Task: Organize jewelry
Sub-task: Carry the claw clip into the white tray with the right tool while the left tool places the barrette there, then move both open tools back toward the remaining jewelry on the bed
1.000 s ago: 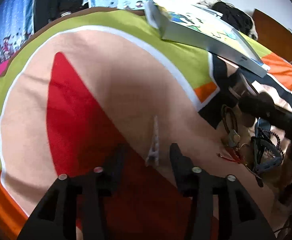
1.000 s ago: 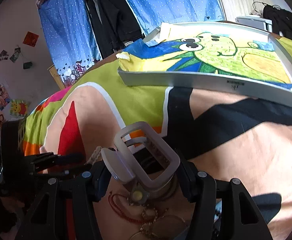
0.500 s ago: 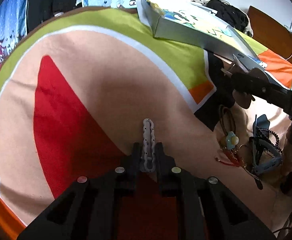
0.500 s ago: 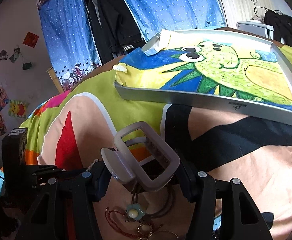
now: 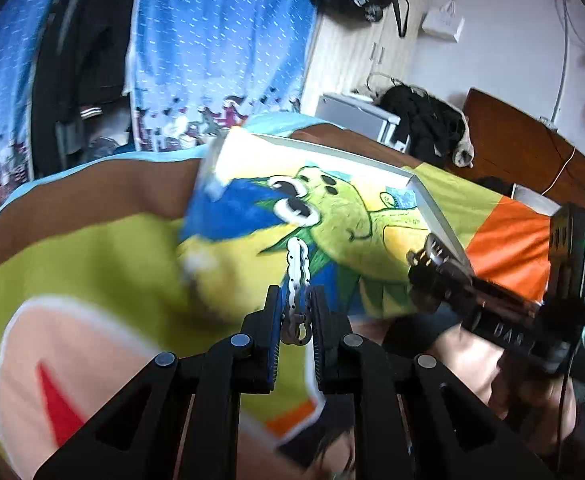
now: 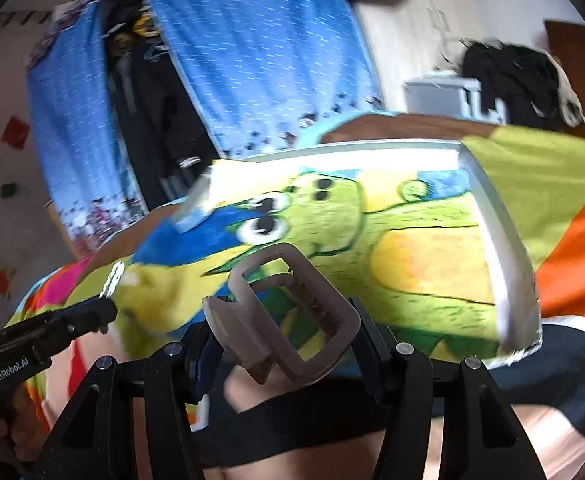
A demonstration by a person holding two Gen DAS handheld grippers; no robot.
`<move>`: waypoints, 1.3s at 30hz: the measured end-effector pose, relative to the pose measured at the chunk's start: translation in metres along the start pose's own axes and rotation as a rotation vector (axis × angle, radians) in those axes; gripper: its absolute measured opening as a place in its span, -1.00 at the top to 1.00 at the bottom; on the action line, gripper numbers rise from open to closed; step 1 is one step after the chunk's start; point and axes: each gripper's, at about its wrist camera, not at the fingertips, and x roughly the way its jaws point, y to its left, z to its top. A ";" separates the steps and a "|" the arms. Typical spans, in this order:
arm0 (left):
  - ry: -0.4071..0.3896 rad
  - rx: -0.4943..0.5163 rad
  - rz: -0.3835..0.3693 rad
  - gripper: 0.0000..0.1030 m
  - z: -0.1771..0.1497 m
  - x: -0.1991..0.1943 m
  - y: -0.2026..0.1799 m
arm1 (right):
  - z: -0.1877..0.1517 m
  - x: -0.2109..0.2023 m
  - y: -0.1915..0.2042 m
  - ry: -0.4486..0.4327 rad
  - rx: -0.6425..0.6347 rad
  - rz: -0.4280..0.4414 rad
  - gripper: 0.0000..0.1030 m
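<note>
Both grippers have lifted off the bedspread since the earlier frames and now point at the tray; the jewelry pile that sat below them is out of view.

Left gripper (image 5: 297, 312): jaws narrow, clamped on the lower end of a slim white wavy plastic hair clip (image 5: 298, 270). Clip stands upright, sticking out toward 12 o'clock from the fingertips, its top end over the blue part of the cartoon print.

Right gripper (image 6: 282, 340): jaws set wider, gripping a large taupe matte plastic claw clip (image 6: 288, 316) by its sides. Its open rectangular loop tilts up toward 12 o'clock. In the left wrist view this gripper (image 5: 428, 264) comes in from 3 o'clock, with the claw clip's teeth just visible at its tip. In the right wrist view the left gripper (image 6: 106, 308) enters from 9 o'clock, white clip (image 6: 112, 278) at its tip.

Beyond both: a shallow grey-rimmed rectangular tray (image 5: 432, 210) lined with a green cartoon-dinosaur print on yellow and blue. It lies on a multicolour bedspread (image 5: 92, 264) with green, peach, red and orange patches. Both clips hang above the tray's near edge, not touching it.

At 12 o'clock, blue dotted curtains (image 6: 260, 52) with dark clothes hanging beside them. At 1–2 o'clock, black garments heaped by a wooden headboard (image 5: 524, 140). Strong motion blur in both views.
</note>
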 end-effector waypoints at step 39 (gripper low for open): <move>-0.268 0.067 0.042 -0.94 -0.064 -0.189 -0.084 | -0.064 -0.243 0.037 -0.218 -0.139 -0.083 -1.00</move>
